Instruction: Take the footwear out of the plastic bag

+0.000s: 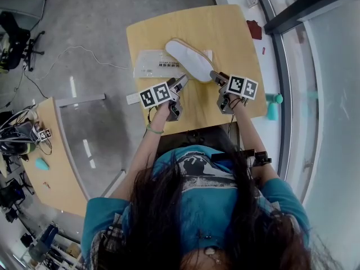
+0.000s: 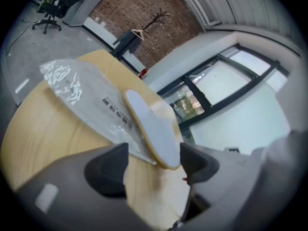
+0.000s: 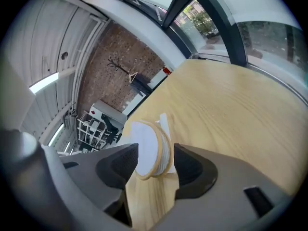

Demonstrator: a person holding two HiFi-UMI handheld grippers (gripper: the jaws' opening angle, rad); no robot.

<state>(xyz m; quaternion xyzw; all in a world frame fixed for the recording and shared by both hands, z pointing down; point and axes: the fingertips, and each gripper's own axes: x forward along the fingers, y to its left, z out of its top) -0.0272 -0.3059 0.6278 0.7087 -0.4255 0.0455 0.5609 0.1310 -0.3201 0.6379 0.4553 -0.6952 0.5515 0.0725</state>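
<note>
Closest in, both forearms reach forward over the near edge of the light wooden bench, each hand wrapped round a handle. The left hand and right hand are side by side, and both tools tip forward and down at the benchtop.

The left gripper has its jaws spread wide and holds nothing. In the left gripper view bare wood fills the gap. The near end of the flat white slipper with the tan-edged sole sits just ahead of the tips, closer to the right-hand jaw and not touching it.

Over to the right gripper. Its jaws are open too and straddle the slipper's rounded end, which stands on edge between the pads. There's a sliver of daylight on the left side, and neither pad is pressing.

Further out, the slipper runs diagonally away across the bench, out in the open. The clear plastic bag with printed lettering lies flat beside it on the left, and its near edge is tucked under the slipper.
</note>
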